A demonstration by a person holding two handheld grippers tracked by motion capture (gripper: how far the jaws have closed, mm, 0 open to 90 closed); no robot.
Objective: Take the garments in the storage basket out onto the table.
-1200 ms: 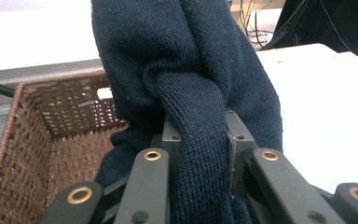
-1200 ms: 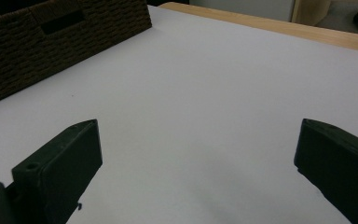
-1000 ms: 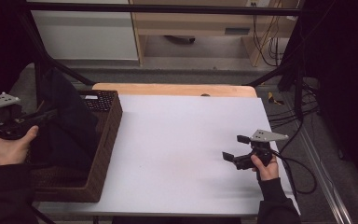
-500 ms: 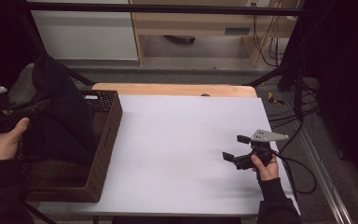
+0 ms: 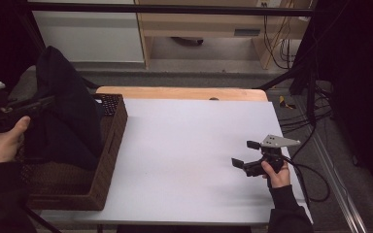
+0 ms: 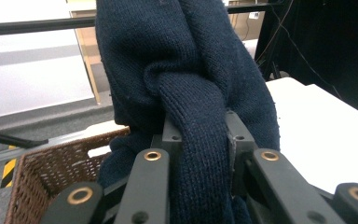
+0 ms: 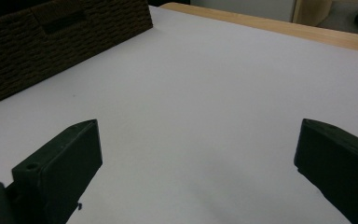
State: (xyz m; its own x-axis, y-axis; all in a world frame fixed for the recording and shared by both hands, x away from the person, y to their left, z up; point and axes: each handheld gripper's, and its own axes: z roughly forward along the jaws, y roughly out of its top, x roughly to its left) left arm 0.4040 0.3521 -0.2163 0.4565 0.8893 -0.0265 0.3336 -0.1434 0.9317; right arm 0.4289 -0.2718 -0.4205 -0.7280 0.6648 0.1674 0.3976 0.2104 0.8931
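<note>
A dark navy knitted garment (image 5: 65,111) hangs lifted above the brown wicker basket (image 5: 104,160) at the table's left. My left gripper (image 5: 46,102) is shut on a bunched fold of it; in the left gripper view the knit (image 6: 200,93) is pinched between both jaws and drapes down toward the basket (image 6: 42,168). My right gripper (image 5: 245,154) rests low over the white table at the right, open, its two jaws wide apart with nothing between them (image 7: 196,154).
The white tabletop (image 5: 189,145) spreads between basket and right gripper, with a wooden strip (image 5: 184,93) along its far edge. Cables (image 5: 315,116) lie on the floor to the right. A black frame bar (image 5: 175,8) crosses the top.
The left gripper has risen and drawn left, pulling the navy garment higher out of the basket. The right gripper has kept still.
</note>
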